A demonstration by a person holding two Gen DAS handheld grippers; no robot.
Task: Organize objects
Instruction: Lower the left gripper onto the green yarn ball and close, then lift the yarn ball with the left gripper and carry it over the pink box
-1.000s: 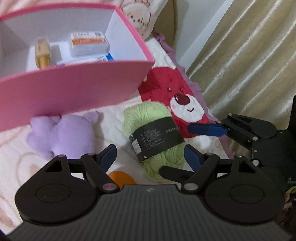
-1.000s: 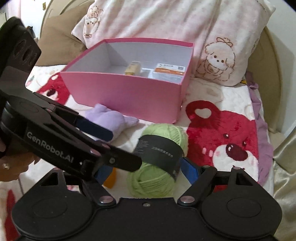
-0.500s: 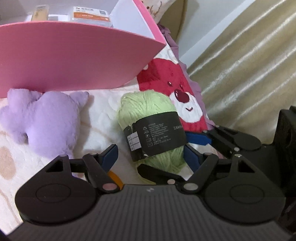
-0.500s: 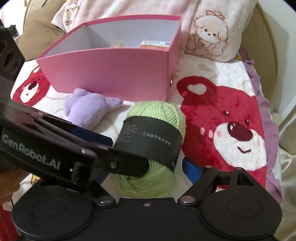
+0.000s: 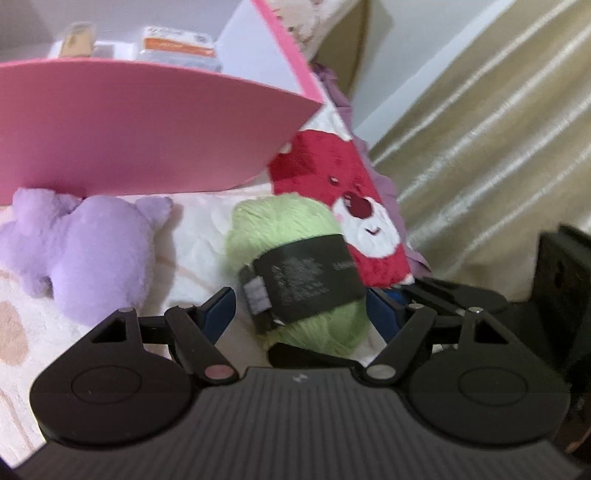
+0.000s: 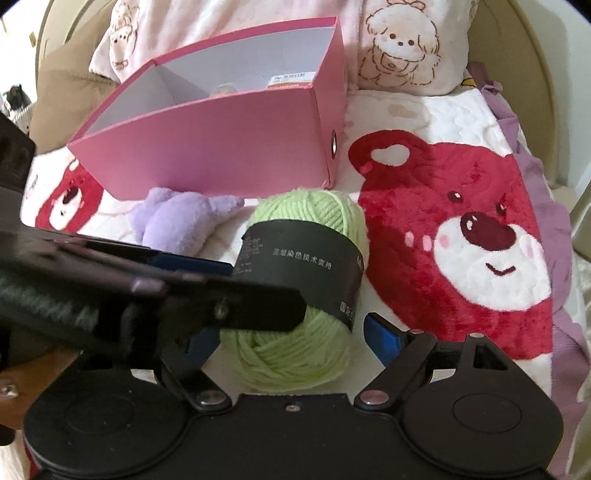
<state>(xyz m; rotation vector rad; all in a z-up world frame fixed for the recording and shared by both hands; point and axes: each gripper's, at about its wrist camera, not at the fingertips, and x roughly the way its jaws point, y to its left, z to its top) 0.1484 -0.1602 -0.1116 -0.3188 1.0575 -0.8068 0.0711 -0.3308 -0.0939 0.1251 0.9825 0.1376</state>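
A bed blanket printed with red bears carries everything here. The pink box stands open on it toward the pillows, with a white carton and a small tan item inside. Just in front of the box's near wall lies a purple plush toy, and beside the toy, off the box's front corner, rests the ball of green yarn with its black paper band.

The right gripper has its jaws spread wide on either side of the yarn's near end; whether the blue pads touch it cannot be told. The left gripper comes in from the toy's side, its jaws also wide, with the yarn between them and not squeezed. One of its fingers crosses in front of the yarn's band in the right wrist view.
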